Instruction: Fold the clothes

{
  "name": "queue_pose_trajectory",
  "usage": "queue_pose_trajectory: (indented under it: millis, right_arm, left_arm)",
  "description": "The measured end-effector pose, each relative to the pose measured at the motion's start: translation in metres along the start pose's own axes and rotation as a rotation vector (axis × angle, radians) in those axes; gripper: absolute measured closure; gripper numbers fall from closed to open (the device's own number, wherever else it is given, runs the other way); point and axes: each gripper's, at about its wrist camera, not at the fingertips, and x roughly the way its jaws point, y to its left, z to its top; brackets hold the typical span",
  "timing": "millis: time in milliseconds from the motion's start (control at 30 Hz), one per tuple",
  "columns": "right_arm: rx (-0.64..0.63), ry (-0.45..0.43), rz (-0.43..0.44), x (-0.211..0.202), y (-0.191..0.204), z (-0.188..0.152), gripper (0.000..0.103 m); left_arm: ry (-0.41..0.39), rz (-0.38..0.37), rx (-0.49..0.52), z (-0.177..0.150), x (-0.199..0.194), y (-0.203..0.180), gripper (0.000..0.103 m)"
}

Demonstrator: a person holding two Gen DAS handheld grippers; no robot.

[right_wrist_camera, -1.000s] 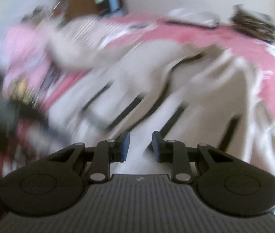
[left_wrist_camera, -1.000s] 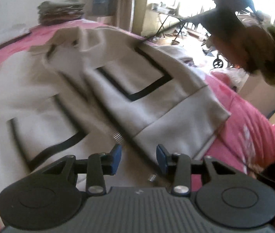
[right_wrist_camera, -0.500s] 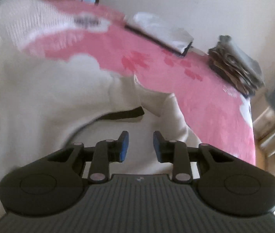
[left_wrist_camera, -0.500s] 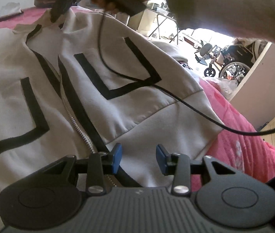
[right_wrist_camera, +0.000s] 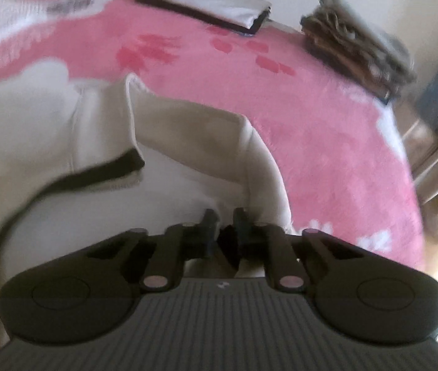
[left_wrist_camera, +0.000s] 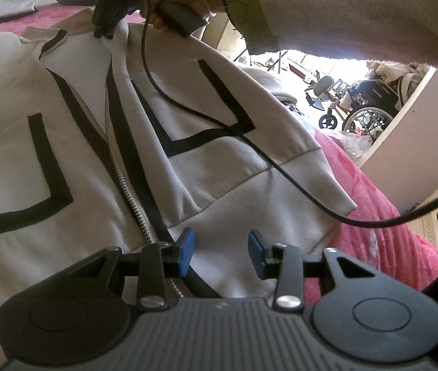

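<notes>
Cream jacket (right_wrist_camera: 188, 142) collar pinched by right tool (right_wrist_camera: 222, 225) (blurred).

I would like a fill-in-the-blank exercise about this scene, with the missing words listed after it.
1. The white jacket lies on a blanket whose main colour is ____.
2. The trim bands on the jacket are ____ in colour.
3. The jaws of the left gripper stand apart; those of the right gripper are ____.
4. The jacket front closes with a metal ____.

Missing words: pink; black; shut; zipper
</notes>
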Motion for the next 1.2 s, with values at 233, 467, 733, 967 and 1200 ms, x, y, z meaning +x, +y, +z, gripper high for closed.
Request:
queue_pose_trajectory:
  millis: [233,467,733,967,1200]
  right_arm:
    - [0.356,-0.093,0.212,-0.023,-0.051,0.004,0.103]
    - [-0.013,-0.048,0.082,-0.035,0.001,0.008,0.084]
    - [0.075,0.051,-0.088,0.016,0.015,0.021,0.06]
    - [0.431,0.021,-0.103,0.024,-0.015,0.017,0.081]
    - [0.48,0.018,-0.12,0.032,-0.028,0.011,0.103]
  left_arm:
    - [-0.001,0.003,0.015,-0.001,0.0,-0.003,0.064]
    - [-0.001,0.01,0.021,-0.001,0.001,-0.005,0.064]
    - [0.0,0.019,0.023,0.0,0.002,-0.006,0.063]
    - [-0.002,0.022,0.018,-0.002,0.002,-0.006,0.063]
    - [-0.004,0.025,0.022,-0.003,0.001,-0.007,0.063]
